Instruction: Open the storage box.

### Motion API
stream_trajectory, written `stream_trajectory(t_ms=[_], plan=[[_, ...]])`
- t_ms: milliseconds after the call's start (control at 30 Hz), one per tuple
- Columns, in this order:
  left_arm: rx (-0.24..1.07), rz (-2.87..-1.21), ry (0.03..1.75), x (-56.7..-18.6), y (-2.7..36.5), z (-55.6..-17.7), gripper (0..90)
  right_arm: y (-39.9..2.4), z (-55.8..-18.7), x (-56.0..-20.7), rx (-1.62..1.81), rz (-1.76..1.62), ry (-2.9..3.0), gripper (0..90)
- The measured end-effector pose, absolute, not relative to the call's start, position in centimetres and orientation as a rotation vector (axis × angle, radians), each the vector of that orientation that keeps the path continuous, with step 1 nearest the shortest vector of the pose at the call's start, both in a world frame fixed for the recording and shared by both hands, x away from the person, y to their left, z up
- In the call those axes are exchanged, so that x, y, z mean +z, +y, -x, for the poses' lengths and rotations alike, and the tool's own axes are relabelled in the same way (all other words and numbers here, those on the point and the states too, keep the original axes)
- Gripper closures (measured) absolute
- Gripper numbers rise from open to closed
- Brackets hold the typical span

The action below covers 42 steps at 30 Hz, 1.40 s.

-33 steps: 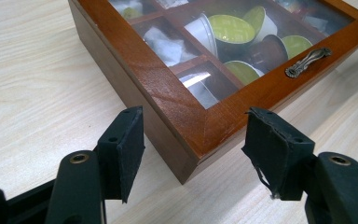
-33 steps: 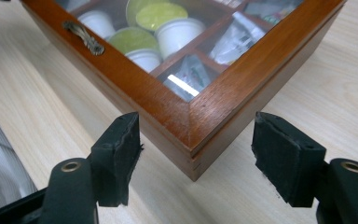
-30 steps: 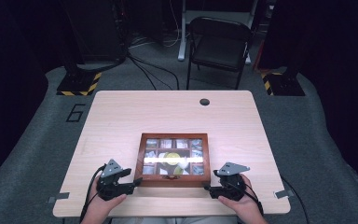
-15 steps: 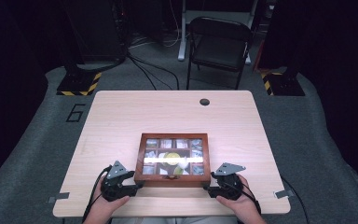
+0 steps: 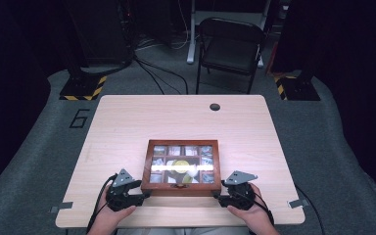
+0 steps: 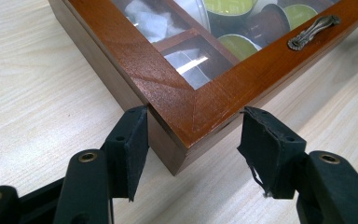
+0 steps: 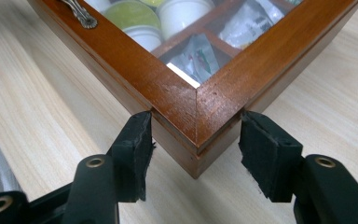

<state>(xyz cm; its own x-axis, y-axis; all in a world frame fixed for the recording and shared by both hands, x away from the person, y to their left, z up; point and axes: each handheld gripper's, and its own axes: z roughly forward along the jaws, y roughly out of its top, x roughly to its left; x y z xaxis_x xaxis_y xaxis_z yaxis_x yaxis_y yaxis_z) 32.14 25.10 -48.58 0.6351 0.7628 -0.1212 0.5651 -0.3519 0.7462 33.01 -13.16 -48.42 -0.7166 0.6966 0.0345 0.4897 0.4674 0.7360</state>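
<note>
A wooden box (image 5: 182, 143) with a glass lid lies near the table's front edge, with capsules and tea bags under the glass. A metal handle (image 6: 313, 31) sits on its front rail. My left gripper (image 5: 144, 195) straddles the box's near left corner (image 6: 168, 93). Its jaws have just been closing, and the pads (image 6: 137, 140) press on the two side walls. My right gripper (image 5: 219, 196) has the near right corner (image 7: 177, 93) between its jaws. They too have just been closing, and both pads (image 7: 265, 149) touch the wood.
The light wooden table (image 5: 176, 117) has a cable hole (image 5: 215, 106) at the back. Behind it stands a dark folding chair (image 5: 230, 49). Two stand bases with yellow-black stripes (image 5: 81, 89) sit on the grey floor mat at either far corner.
Both hands stay at the box's near corners, the grippers a touch closer in on the wood. The box has not moved.
</note>
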Motion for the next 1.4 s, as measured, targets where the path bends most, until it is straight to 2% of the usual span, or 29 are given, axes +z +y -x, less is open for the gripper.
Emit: stream_trajectory(t_ms=[467,800,833,867,1100,1400], plan=[[0.309,-2.056,1.021,-48.4,24.9,-32.1,43.3,-13.4,-33.0,-48.0,1.140,-1.054,2.428,43.4],[0.359,-2.053,1.009,-48.2,24.6,-32.2,42.6,-13.7,-33.0,-47.4,1.202,-1.052,2.397,41.8],[0.365,-2.075,1.005,-48.2,24.5,-32.3,41.8,-13.8,-32.9,-47.0,1.247,-1.047,2.347,45.7],[0.371,-2.089,1.003,-48.3,24.3,-32.2,41.8,-13.8,-32.9,-47.0,1.247,-1.047,2.347,45.7],[0.380,-2.042,0.998,-47.8,24.4,-32.3,40.2,-14.1,-33.1,-46.9,1.262,-1.072,2.343,39.0],[0.397,-2.000,0.991,-47.2,24.5,-32.5,38.9,-13.5,-33.0,-47.0,1.198,-1.027,2.355,38.0]])
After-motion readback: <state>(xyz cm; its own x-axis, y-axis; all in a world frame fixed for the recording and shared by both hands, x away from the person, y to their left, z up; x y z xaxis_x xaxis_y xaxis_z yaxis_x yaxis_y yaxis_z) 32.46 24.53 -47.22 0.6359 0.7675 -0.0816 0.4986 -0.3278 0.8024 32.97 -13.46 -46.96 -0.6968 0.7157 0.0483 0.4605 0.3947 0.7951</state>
